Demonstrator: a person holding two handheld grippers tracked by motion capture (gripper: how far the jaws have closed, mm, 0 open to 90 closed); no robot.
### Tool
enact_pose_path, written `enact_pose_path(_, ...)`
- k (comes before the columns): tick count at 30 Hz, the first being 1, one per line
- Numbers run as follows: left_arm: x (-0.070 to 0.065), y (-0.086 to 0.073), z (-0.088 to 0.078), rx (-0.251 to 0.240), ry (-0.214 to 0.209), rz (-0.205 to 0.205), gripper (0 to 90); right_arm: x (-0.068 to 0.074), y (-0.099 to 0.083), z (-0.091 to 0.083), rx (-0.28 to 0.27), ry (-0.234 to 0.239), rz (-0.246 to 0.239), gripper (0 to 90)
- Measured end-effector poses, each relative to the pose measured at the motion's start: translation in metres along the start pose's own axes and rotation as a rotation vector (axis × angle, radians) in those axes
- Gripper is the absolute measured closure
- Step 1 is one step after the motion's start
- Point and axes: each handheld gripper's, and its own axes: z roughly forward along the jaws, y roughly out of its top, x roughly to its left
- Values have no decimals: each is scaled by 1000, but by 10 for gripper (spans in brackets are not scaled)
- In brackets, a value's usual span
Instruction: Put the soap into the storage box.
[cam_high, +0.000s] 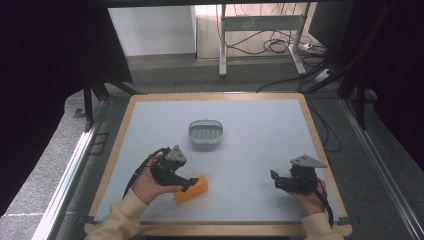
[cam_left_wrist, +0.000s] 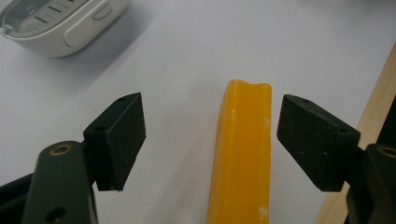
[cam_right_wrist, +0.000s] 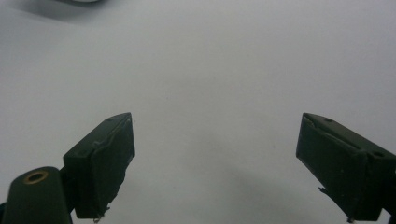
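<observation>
Yellow bar lies on the worktop just before the left tool, its long axis running straight out between the spread jaws, nearer the camera than the dish, while the right tool, also spread, sits well apart.

Yellow-orange bar, looks like soap, long rectangular block with rounded edges. Lies flat on the pale bench top, near-left area, close to the near edge, long axis angled so its far end points right. It sits between the spread jaws of the left gripper, closer to one jaw, not clearly touched by either. White oval soap dish with a grey slotted insert, upright, empty, at bench centre, further away than the bar and well apart from it.
</observation>
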Motion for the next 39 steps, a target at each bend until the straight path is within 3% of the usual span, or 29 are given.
enact_pose_path(10,-5,-5,13,20,0,6,247,1,-1,2,12,-5,-12,117)
enact_pose_path(14,-8,-5,16,44,-11,22,275,2,-1,3,18,-7,-18,117)
enact_pose_path(23,-11,-8,23,87,-30,16,302,2,-1,3,24,-13,-23,117)
enact_pose_path(32,-16,-10,38,177,-38,36,396,3,-1,5,31,-23,-39,117)
enact_pose_path(39,-16,-12,43,198,-31,38,543,3,-1,5,33,-27,-47,117)
